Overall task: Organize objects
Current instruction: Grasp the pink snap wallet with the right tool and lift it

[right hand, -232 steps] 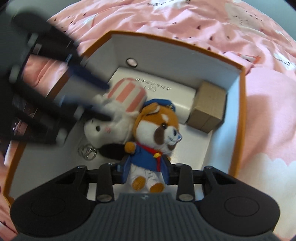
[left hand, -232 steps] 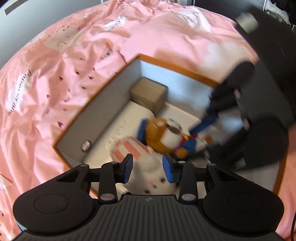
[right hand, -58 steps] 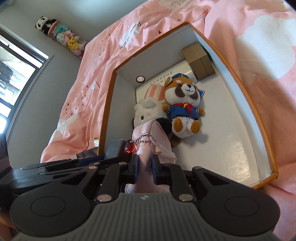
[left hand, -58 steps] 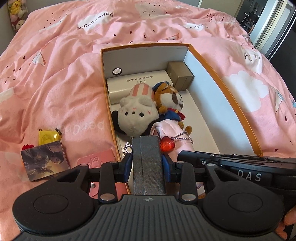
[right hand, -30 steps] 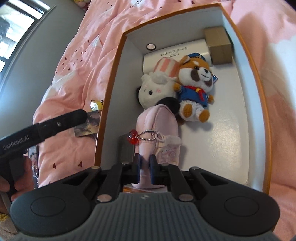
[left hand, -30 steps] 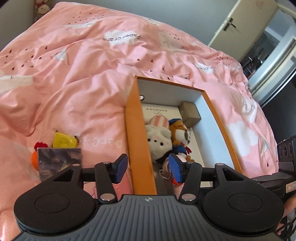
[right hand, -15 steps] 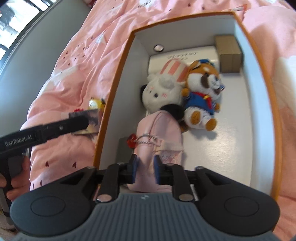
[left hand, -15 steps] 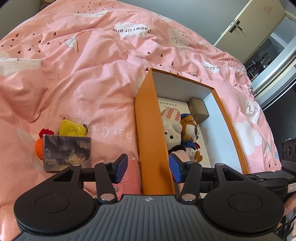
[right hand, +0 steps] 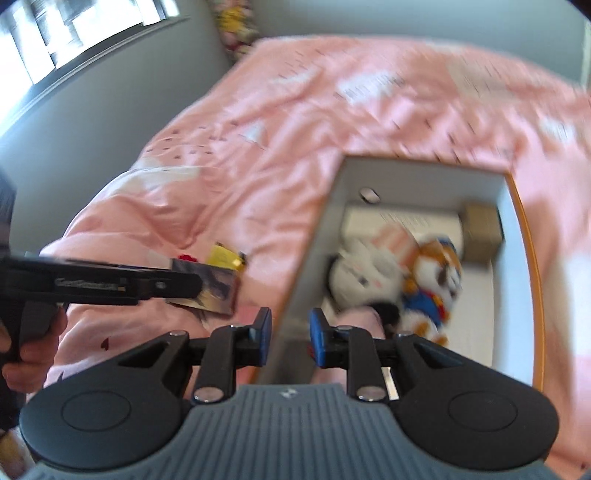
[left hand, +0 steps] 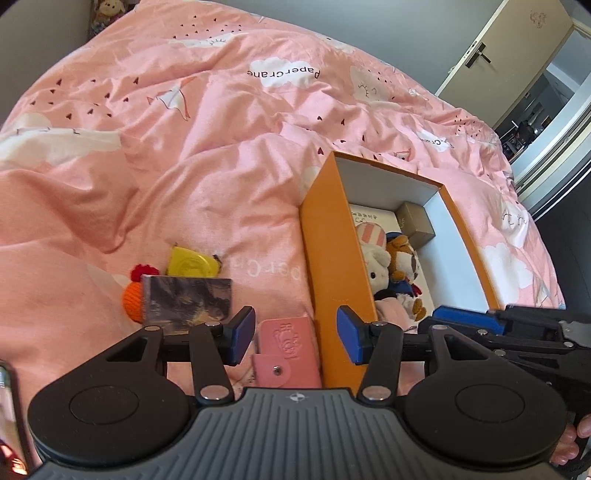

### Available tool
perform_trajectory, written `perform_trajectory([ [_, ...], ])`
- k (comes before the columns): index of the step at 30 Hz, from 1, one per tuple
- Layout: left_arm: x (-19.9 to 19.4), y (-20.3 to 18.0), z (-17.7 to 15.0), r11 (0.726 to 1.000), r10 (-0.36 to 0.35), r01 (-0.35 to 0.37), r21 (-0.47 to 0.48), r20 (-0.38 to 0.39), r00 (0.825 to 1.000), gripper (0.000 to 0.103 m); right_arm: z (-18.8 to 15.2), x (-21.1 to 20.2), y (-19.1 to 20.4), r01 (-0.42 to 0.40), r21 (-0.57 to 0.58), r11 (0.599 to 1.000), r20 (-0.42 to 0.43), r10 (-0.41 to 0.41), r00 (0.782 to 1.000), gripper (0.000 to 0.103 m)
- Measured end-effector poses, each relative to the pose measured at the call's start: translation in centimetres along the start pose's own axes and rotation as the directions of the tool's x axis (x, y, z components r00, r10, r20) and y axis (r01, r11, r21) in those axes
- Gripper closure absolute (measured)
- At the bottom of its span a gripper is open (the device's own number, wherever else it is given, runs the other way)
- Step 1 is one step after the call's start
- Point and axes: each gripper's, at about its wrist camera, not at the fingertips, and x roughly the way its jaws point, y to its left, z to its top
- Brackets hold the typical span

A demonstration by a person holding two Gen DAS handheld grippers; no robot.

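An orange box (left hand: 334, 254) with a white inside sits on the pink bed. In it lie a white bunny plush (left hand: 375, 258), a red panda plush (left hand: 404, 264), a pink pouch (left hand: 391, 308), a brown carton (left hand: 415, 221) and a white flat box (right hand: 402, 219). My left gripper (left hand: 295, 338) is open and empty above a pink card holder (left hand: 286, 352) beside the box's left wall. My right gripper (right hand: 290, 338) is open and empty, astride the box's left wall (right hand: 299, 302). This view is blurred.
On the bedspread left of the box lie a picture card (left hand: 188, 299), a yellow packet (left hand: 192, 263) and an orange knitted ball (left hand: 133, 297). A door (left hand: 491, 55) stands at the far right. A window (right hand: 66, 33) is at the left of the bed.
My right gripper has let go of the pink pouch, opened, pulled back and swung left over the box wall. My left gripper has shifted left, over the pink card holder.
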Motion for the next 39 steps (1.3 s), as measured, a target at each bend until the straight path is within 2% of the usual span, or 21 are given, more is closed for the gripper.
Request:
perform_trajectory([
  [6,-0.8,1.2,-0.8,0.997,0.065,-0.065,0.045,0.014,0.998,0.044,-0.2,1.2,5.6,0.017,-0.155,0.988,0.025,-0.014,1.000,0.076],
  [9,-1.2,1.9,-1.3,0.992,0.105,-0.107,0.069,0.034,0.994,0.044,-0.6,2.4,7.6,0.057,-0.200,0.978,0.028,-0.053,0.998,0.075],
  [11,-1.4,2.4,-1.6,0.988,0.122,-0.125,0.085,0.042,0.992,0.044,-0.9,3.0,8.6,0.090,-0.222,0.971,0.034,-0.085,0.996,0.066],
  [13,-1.5,2.8,-1.8,0.985,0.139,-0.143,0.100,0.047,0.989,0.044,-1.3,3.7,9.5,0.115,-0.246,0.962,0.037,-0.109,0.993,0.064],
  [20,-0.5,5.2,-2.2,0.972,0.211,-0.213,0.094,0.027,0.977,0.044,-2.4,7.0,10.9,0.131,-0.262,0.956,-0.037,-0.146,0.989,0.063],
  [31,0.0,6.9,-2.3,0.977,0.188,-0.190,0.091,0.036,0.982,0.046,-3.7,11.9,11.3,0.237,-0.290,0.927,-0.114,-0.279,0.954,0.058],
  [39,0.2,7.5,-2.3,0.981,0.173,-0.176,0.086,0.036,0.984,0.048,-4.4,14.3,11.1,0.260,-0.295,0.920,-0.177,-0.320,0.931,0.054],
])
